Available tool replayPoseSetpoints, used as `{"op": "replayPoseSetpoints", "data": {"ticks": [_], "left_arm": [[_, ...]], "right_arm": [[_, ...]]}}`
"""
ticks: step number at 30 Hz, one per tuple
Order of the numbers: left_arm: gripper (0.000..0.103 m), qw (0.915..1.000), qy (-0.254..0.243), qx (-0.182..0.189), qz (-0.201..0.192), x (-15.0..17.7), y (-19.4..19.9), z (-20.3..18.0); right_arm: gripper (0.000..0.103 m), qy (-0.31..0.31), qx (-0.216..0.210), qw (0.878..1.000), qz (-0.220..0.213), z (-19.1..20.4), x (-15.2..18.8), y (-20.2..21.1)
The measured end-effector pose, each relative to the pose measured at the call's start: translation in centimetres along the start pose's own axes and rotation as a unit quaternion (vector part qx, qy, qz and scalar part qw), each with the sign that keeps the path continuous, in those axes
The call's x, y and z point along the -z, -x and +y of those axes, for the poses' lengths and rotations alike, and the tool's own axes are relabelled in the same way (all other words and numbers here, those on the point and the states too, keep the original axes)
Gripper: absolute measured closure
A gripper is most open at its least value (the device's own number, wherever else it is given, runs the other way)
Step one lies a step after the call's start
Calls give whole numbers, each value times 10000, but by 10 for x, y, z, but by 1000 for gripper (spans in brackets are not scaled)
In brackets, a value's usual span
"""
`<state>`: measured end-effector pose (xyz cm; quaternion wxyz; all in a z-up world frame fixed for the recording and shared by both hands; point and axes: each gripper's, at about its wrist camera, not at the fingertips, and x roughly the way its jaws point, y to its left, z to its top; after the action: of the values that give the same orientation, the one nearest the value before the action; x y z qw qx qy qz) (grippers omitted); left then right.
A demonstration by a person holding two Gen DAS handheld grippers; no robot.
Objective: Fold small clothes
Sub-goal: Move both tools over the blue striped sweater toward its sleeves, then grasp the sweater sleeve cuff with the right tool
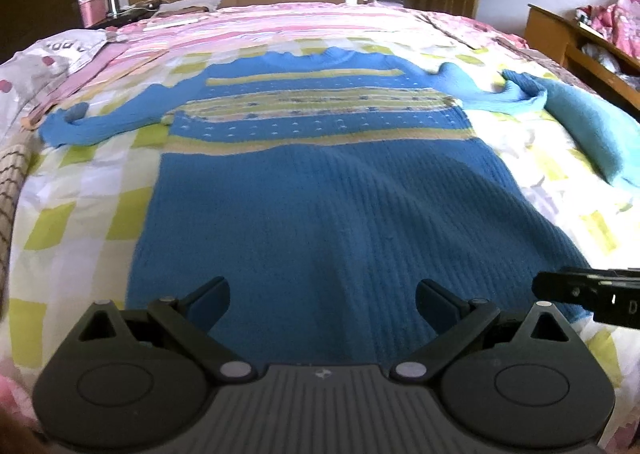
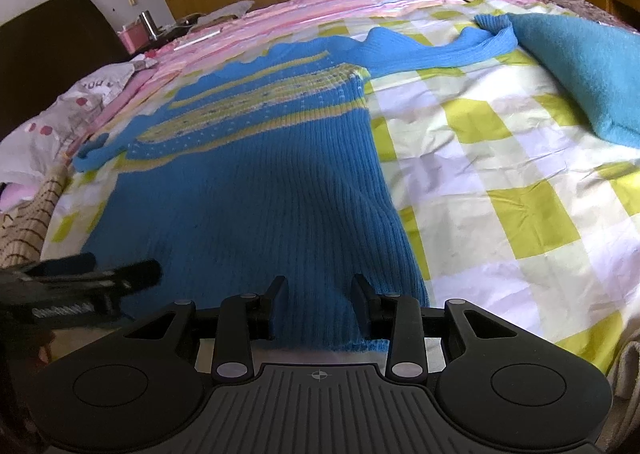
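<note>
soft, floppy knit sweater (image 1: 320,190) on the bed (image 2: 500,158); i'd pinch its hem corners. left tongs (image 1: 322,296) wide, right tongs (image 2: 320,300) narrower, both holding nothing.

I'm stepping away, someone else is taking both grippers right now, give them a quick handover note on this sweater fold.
Left gripper: open, jaws wide, over the hem area of the blue ribbed knit sweater with yellow patterned bands, holding nothing.
Right gripper: open, jaws astride the sweater's hem near its right corner, not pinching it.
Sweater: spread flat on the yellow-and-white checked bedsheet, both sleeves out to the sides.
A folded teal knit garment lies at the right.
Done: sweater laid out. Left: every fold.
</note>
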<state>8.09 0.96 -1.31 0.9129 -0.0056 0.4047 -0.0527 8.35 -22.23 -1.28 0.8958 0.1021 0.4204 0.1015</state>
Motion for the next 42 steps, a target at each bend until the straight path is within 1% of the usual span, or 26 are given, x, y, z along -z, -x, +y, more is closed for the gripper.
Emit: {"op": "replayPoseSetpoints", "data": {"ticks": [6,14,20,23,28,34,35,38,42], "left_arm": [[0,9998,-86,110,-156,-18,-4,-9],[0,9993,-229,237,-197,-41,-23,-26],[0,9989,-241,359,-184,-59,-39,-40],[0,9984,-242,430,-269,-73,-45,-48],[0,9974,-135,550,-449,-99,-58,-62],[0,9965,29,608,-574,-127,-84,-79],[0,9964,43,599,-594,-130,-88,-82],[0,9965,55,505,-659,-138,-99,-90],[0,9965,178,512,-632,-144,-110,-92]], "right_arm": [[73,-51,-52,9999,-128,-5,-15,3],[73,-176,-12,9997,-189,-20,-36,-9],[73,-184,182,9990,-359,-37,-61,-15],[73,-250,335,9978,-524,-53,-82,-18],[73,-342,669,9944,-743,-89,-133,-30],[72,-746,1013,9868,-1017,-133,-192,-52],[72,-826,1069,9851,-1064,-141,-201,-57],[72,-787,1342,9804,-1211,-156,-223,-70],[72,-980,1496,9768,-1174,-177,-246,-93]]}}
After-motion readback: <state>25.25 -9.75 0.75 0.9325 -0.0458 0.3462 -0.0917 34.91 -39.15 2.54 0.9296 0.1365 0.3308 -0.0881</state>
